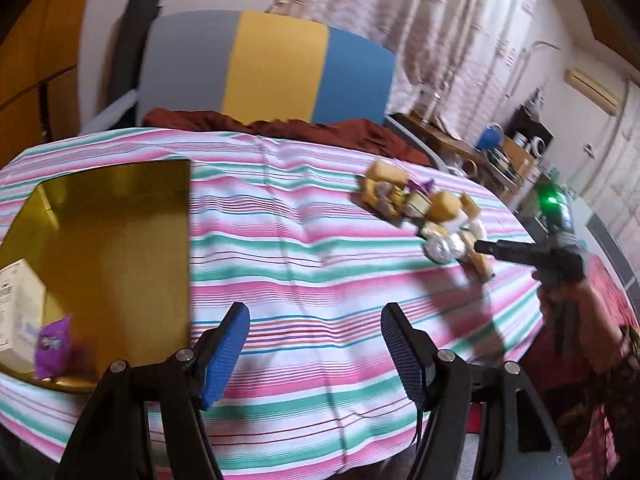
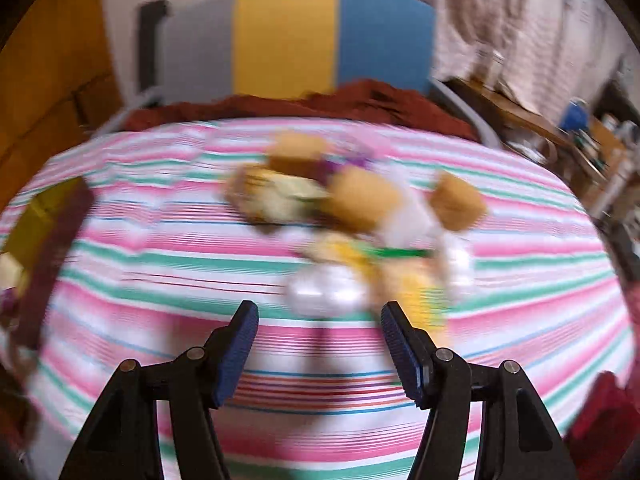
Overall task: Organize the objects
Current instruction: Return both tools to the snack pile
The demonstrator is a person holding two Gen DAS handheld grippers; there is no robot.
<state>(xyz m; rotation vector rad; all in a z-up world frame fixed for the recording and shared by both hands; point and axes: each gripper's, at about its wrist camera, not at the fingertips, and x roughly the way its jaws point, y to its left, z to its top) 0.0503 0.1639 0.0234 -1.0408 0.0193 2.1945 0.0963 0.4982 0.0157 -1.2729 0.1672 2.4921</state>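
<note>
Snack pile (image 2: 360,224) motion-blurred; gold tray (image 1: 120,240) cut off left.

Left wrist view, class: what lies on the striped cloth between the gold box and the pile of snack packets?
Nothing: between the gold box and the snack packets, only bare striped cloth shows in the left wrist view.

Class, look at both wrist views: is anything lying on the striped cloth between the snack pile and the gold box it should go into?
Nothing visible does. Only bare striped cloth lies between the snack pile and the gold box. Both grippers are open and empty.
</note>
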